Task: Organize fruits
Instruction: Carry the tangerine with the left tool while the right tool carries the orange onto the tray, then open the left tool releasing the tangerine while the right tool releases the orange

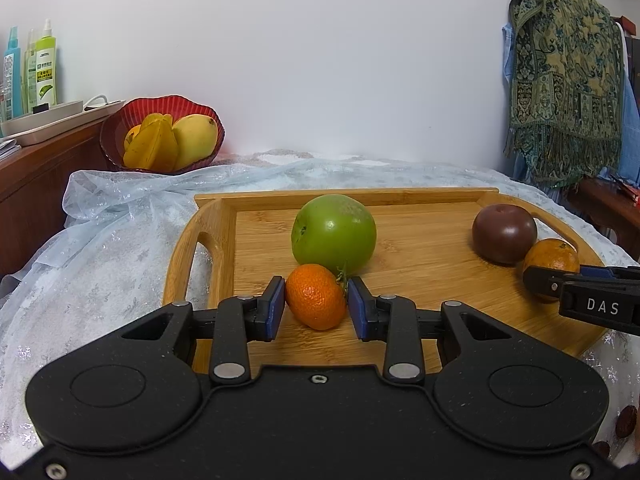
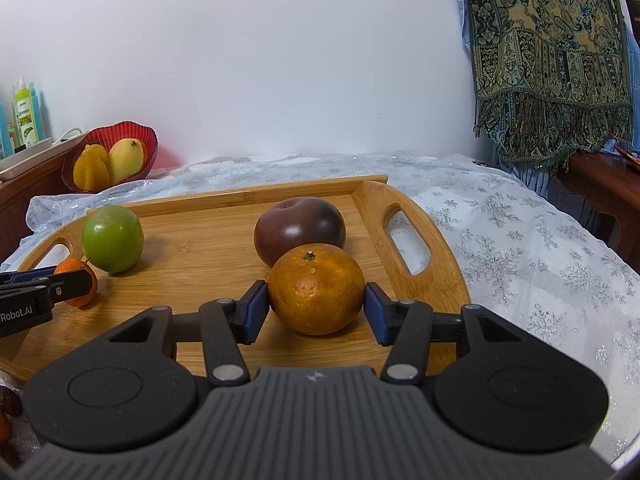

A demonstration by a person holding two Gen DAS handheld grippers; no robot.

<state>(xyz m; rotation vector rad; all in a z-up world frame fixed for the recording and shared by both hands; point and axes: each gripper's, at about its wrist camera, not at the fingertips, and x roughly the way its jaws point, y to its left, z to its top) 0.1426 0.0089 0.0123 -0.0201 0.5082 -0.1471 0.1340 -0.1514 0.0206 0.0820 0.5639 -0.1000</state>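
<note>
Between left claw point(image 1: 316, 304) pads on tray point(image 1: 420, 332): small tangerine point(image 1: 315, 301), flanked, grip unconfirmed; right claw point(image 2: 316, 306) likewise around large orange point(image 2: 316, 289); risk: round fruit rolling against green apple point(image 1: 334, 233) or dark fruit point(image 2: 300, 229) behind.

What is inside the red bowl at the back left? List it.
The red bowl holds a yellow mango, a yellow starfruit and part of an orange fruit behind it. Anything beneath them is hidden by the fruit and the bowl's wall.
</note>
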